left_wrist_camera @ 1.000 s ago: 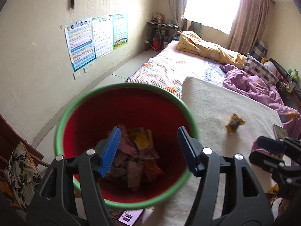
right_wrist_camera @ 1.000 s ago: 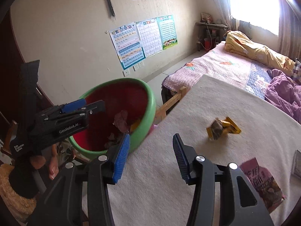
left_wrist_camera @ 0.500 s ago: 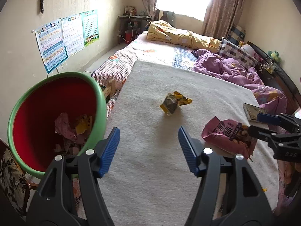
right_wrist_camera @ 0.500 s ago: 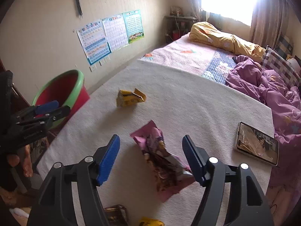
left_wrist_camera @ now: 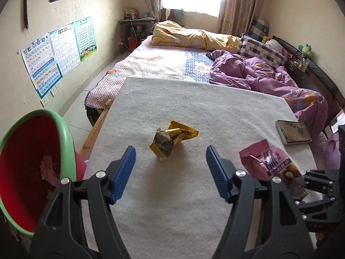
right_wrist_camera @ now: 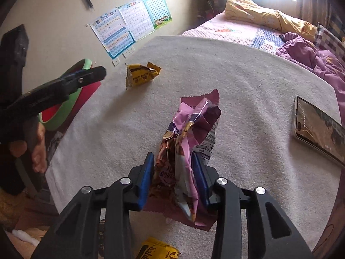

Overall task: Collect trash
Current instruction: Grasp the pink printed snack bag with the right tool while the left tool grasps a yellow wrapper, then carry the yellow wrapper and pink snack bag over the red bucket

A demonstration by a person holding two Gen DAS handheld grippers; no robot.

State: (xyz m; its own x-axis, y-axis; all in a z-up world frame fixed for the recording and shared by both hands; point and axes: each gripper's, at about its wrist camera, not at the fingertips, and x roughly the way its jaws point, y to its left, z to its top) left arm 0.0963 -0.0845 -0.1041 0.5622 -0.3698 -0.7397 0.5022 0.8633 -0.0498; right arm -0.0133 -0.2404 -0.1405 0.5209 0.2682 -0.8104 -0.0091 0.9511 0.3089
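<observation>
A crumpled yellow wrapper (left_wrist_camera: 172,139) (right_wrist_camera: 140,75) lies on the white blanket (left_wrist_camera: 172,99). My left gripper (left_wrist_camera: 170,151) (right_wrist_camera: 94,73) hovers just short of it, jaws opening, nothing between the pads. My right gripper (right_wrist_camera: 172,157) (left_wrist_camera: 319,185) is closing, and its blue pads pinch the lower end of a pink snack wrapper (right_wrist_camera: 194,125) (left_wrist_camera: 267,164), which stands up from the blanket. The red bin with a green rim (left_wrist_camera: 64,129) (right_wrist_camera: 64,112) sits off the blanket's left edge, holding several wrappers.
A phone (left_wrist_camera: 293,132) (right_wrist_camera: 319,127) lies on the blanket to the right. Another yellow wrapper (right_wrist_camera: 155,251) peeks out under my right gripper. A hand (right_wrist_camera: 36,149) holds the left gripper. Purple and yellow bedding lies beyond the blanket.
Both grippers swung away from the bin and out over the blanket. The right gripper came down around the pink wrapper and closed on it. The left now faces the yellow wrapper.
</observation>
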